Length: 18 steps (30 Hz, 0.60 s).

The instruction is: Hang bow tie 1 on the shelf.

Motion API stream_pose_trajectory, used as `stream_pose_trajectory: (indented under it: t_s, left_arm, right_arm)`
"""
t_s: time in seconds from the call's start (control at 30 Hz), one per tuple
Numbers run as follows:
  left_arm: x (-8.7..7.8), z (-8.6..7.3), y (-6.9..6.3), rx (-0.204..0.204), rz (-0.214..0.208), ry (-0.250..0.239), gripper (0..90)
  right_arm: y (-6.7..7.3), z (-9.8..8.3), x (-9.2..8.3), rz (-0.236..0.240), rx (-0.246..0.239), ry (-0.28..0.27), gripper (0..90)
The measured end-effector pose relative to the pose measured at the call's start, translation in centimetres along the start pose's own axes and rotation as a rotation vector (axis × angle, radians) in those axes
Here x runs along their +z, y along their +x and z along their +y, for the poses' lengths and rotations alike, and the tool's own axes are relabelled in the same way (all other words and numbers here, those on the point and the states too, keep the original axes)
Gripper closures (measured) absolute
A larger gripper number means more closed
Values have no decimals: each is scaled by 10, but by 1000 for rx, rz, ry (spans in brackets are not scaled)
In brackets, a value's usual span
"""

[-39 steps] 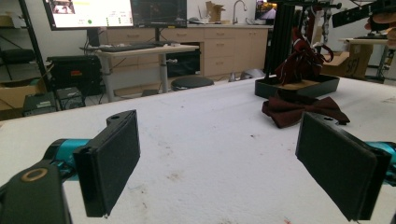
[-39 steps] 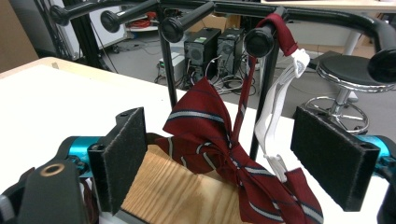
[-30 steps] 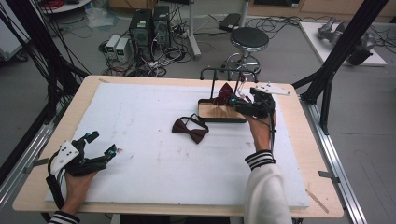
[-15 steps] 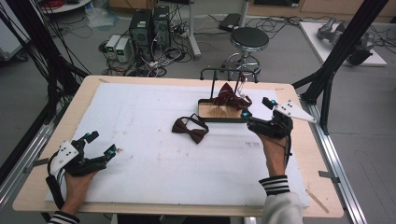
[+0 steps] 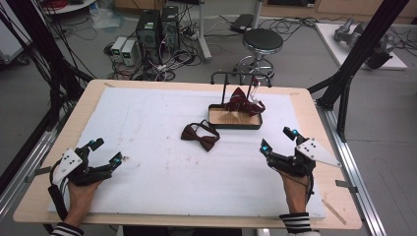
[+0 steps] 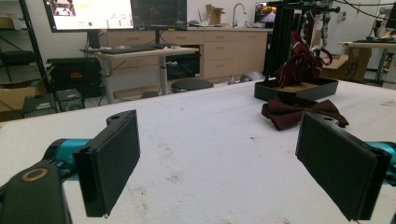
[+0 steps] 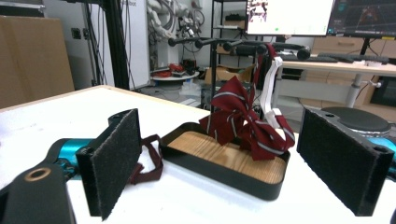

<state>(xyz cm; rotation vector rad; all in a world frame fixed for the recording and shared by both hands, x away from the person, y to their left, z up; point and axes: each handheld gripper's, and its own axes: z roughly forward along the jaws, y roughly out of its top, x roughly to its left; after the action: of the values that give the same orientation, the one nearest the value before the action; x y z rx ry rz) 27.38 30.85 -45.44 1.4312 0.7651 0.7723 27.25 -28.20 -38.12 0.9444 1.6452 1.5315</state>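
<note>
White table [image 5: 147, 123]: right hand-held gripper [image 5: 278, 142], jaws apart, has withdrawn from the tray [image 5: 235, 123].

— Is any writing legible here?
— None. The monitor [image 6: 88, 14] behind the desk in the left gripper view shows a bright window, but its characters are too small and blurred to read.

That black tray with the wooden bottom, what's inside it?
A striped dark red bow hangs from the rack into the tray, touching its wooden floor. The floor beneath the bow is covered.
</note>
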Motion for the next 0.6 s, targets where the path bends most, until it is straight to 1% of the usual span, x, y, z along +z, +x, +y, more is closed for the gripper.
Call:
stream_pose_trajectory:
  t_s: [0.07, 0.13, 0.17, 0.2, 0.27, 0.3, 0.37, 0.4, 0.47, 0.57, 0.6]
  left_arm:
    - [0, 0, 0, -1, 1, 0, 142]
    - [0, 0, 0, 0, 0, 0, 142]
    - [0, 0, 0, 0, 1, -1, 142]
    - [0, 0, 0, 0, 1, 0, 142]
    - [0, 0, 0, -1, 1, -1, 142]
    - [0, 0, 0, -1, 1, -2, 141]
    - [0, 0, 0, -1, 1, -1, 142]
    - [0, 0, 0, -1, 1, -3, 142]
    - [0, 0, 0, 1, 1, -2, 142]
    - [-1, 0, 0, 1, 1, -1, 141]
    - [0, 0, 0, -1, 0, -2, 141]
  right_arm:
    - [1, -4, -2, 1, 1, -2, 131]
    - [2, -10, -4, -1, 16, 5, 131]
    - [3, -16, -5, -3, 41, 11, 122]
    - [3, -17, -4, -6, 42, 31, 119]
    - [3, -18, -3, -8, 35, 39, 119]
    - [6, -18, -1, -8, 16, 30, 119]
    - [9, -18, 1, -16, 4, 27, 119]
    - [10, -19, 2, -10, 13, 28, 119]
    - [11, -20, 3, -5, 17, 43, 119]
    - [13, -19, 4, 3, 22, 39, 119]
    - [14, -19, 4, 0, 16, 37, 119]
